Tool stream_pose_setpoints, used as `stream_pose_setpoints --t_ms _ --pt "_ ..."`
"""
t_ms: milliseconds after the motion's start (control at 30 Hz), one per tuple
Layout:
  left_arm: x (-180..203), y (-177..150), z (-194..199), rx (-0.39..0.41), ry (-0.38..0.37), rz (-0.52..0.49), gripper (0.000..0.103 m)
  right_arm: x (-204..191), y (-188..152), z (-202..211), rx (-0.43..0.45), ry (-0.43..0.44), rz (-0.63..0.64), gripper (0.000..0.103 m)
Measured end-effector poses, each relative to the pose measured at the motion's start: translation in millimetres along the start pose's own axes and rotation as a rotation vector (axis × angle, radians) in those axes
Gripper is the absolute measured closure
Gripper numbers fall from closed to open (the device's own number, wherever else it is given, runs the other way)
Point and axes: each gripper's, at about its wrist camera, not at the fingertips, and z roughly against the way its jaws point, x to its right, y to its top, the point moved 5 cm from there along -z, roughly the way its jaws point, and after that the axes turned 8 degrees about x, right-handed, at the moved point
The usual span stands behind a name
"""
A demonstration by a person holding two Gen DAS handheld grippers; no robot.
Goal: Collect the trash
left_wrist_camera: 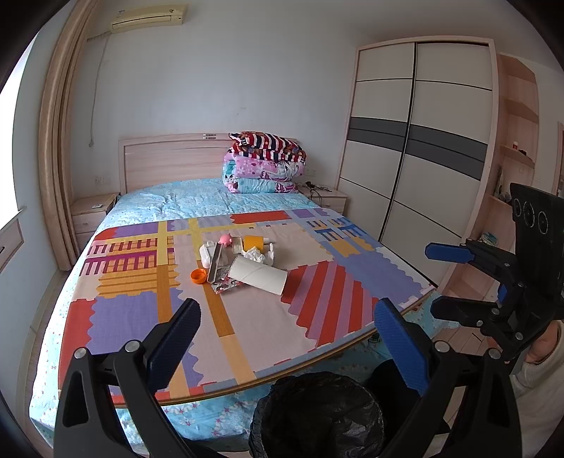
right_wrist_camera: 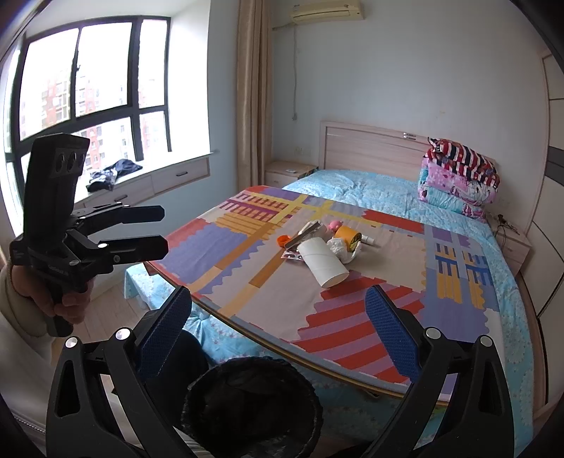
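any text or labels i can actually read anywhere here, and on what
None can be read.
Air conditioner: a small mark on the front, too blurred to read.
Yellow tape roll: dark print on its side, too small to read.
Left gripper: faint lettering on its body, unreadable.
Crumpled foil wrapper: no legible print.

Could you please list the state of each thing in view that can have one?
Left gripper: open, empty, held above the bin.
Right gripper: open, empty.
Bin: open-topped, lined with a black bag.
Paper tube: lying on its side on the mat.
Orange cap: off its container, lying loose.
Tissue: crumpled.
Wardrobe: doors shut.
Quilts: folded, stacked.
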Motion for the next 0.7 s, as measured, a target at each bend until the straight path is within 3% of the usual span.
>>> stream_pose_setpoints --t_ms 700 --pt "-40 4 -50 -0.066 0.056 0.006 0.008 16 0 -51 -0.05 0.033 -0.001 0.003"
